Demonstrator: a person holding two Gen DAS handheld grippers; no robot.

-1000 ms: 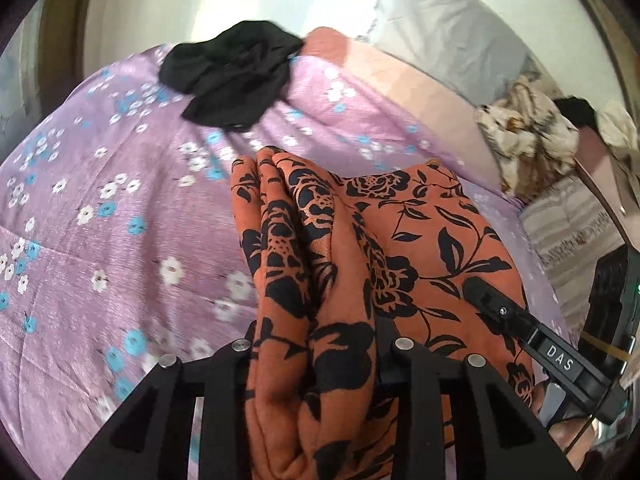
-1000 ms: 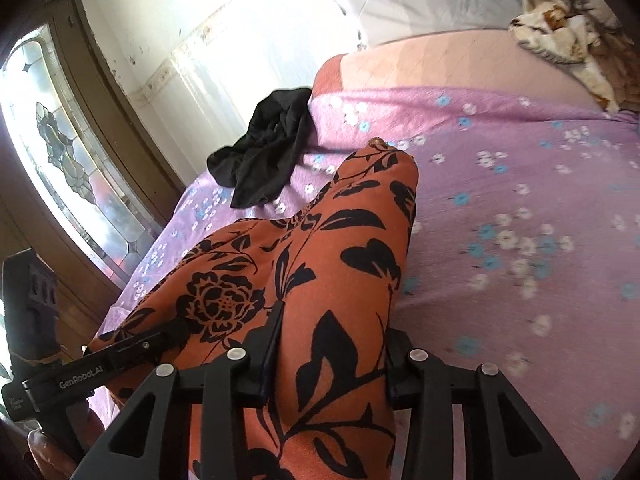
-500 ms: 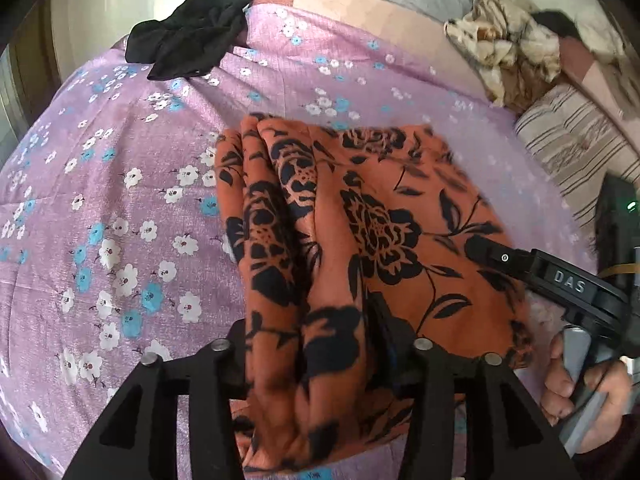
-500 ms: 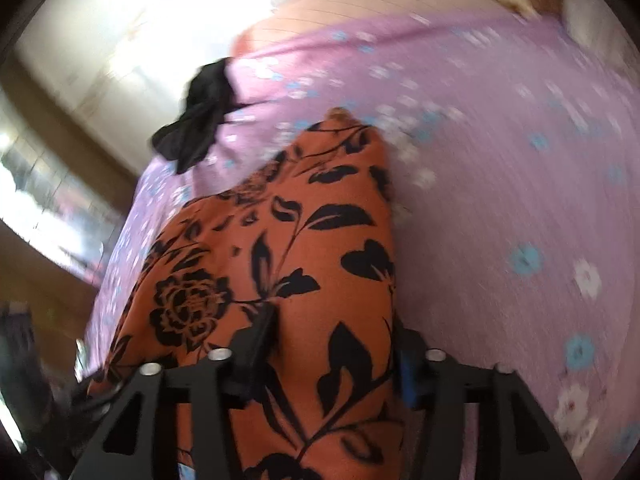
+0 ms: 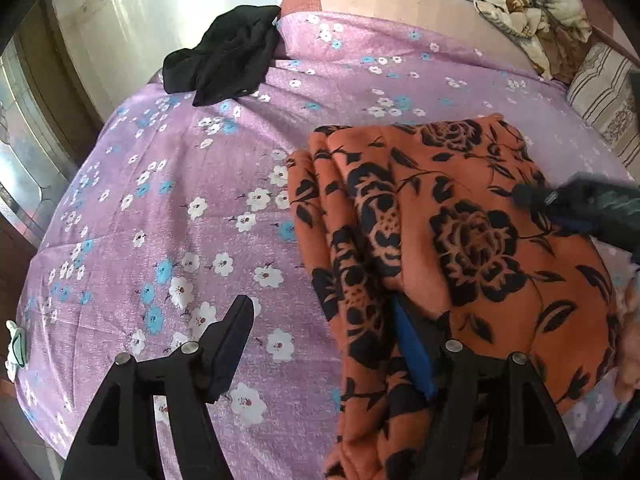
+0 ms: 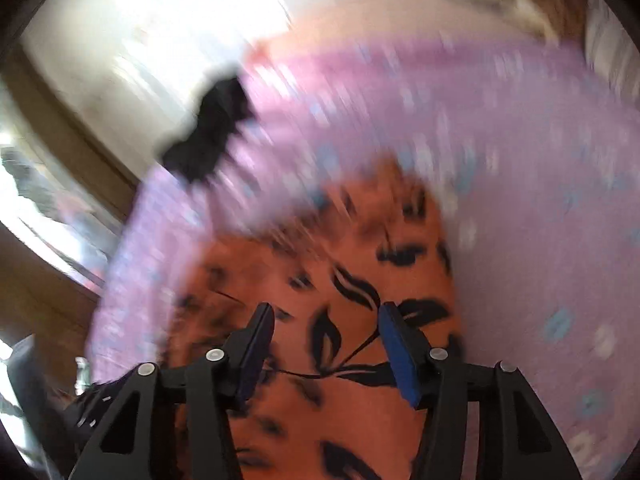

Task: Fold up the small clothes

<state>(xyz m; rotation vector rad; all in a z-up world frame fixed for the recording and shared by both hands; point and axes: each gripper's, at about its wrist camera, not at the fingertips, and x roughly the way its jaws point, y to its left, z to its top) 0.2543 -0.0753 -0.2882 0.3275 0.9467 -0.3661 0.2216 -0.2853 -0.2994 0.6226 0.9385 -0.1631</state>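
Note:
The orange garment with black flowers [image 5: 460,240] lies folded on the purple flowered bedspread [image 5: 180,200]. My left gripper [image 5: 324,344] is open at the garment's near left edge; its right finger lies under a fold of the cloth, its left finger rests on the bedspread. My right gripper [image 6: 326,344] is open just above the same garment [image 6: 360,280]; this view is blurred by motion. The right gripper also shows in the left wrist view [image 5: 576,208] over the garment's right side.
A crumpled black garment [image 5: 224,60] lies at the far left of the bed. A pile of cream patterned cloth [image 5: 528,8] and a striped pillow [image 5: 604,92] sit at the far right. A window and wooden frame stand to the left.
Both grippers have opened and let go of the orange garment, which now lies on the bed. The left gripper has shifted left; the right gripper is moving fast.

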